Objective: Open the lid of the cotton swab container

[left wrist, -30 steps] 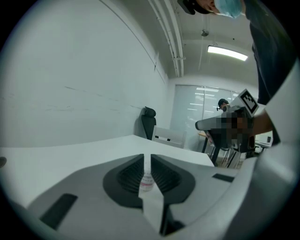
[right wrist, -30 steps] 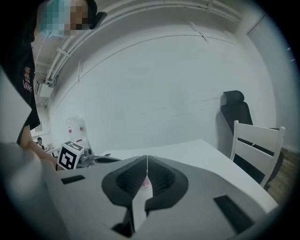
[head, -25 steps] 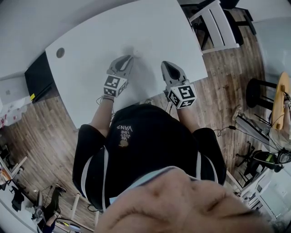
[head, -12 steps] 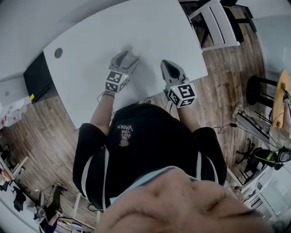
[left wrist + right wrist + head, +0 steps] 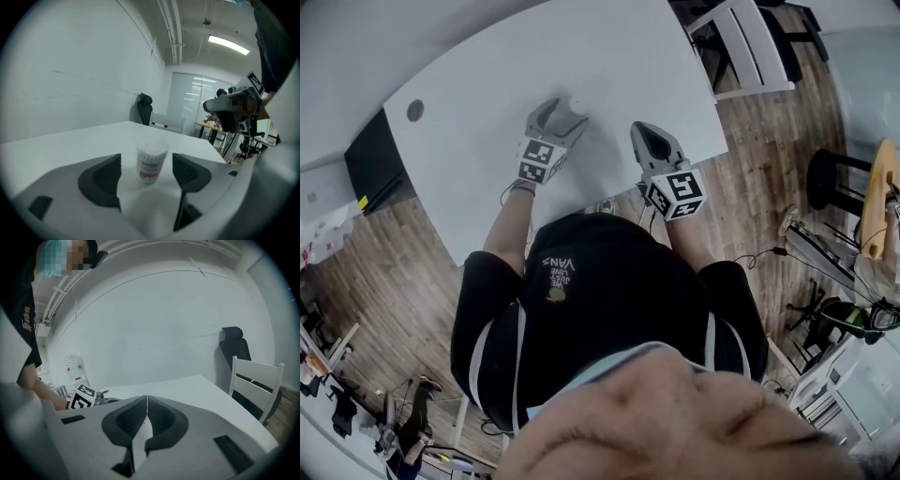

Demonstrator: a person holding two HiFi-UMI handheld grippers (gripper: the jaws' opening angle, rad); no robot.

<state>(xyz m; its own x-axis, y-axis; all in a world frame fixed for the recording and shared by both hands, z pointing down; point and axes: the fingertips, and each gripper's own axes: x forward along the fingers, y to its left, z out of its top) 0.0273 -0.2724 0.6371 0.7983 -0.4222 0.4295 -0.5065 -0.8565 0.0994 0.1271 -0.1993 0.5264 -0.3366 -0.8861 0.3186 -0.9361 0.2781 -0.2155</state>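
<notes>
The cotton swab container (image 5: 151, 160) is a small clear tub with a pink-and-white label and its lid on. It stands upright on the white table (image 5: 487, 75), just past the tips of my left gripper (image 5: 146, 163). The left jaws are opening, with the tub in line with the gap and neither pad touching it. From the head view the tub (image 5: 578, 104) shows at the left gripper's (image 5: 566, 116) front end. My right gripper (image 5: 147, 399) is shut on nothing and hovers over the table to the right (image 5: 644, 142).
A white chair (image 5: 750, 47) stands off the table's far right corner, and the right gripper view also shows a black office chair (image 5: 233, 352). The table has a round cable hole (image 5: 413, 111) at far left. Its near edge runs beside my body.
The left jaws went from shut to wide open, and the left gripper moved forward up to the container. The right gripper stayed put.
</notes>
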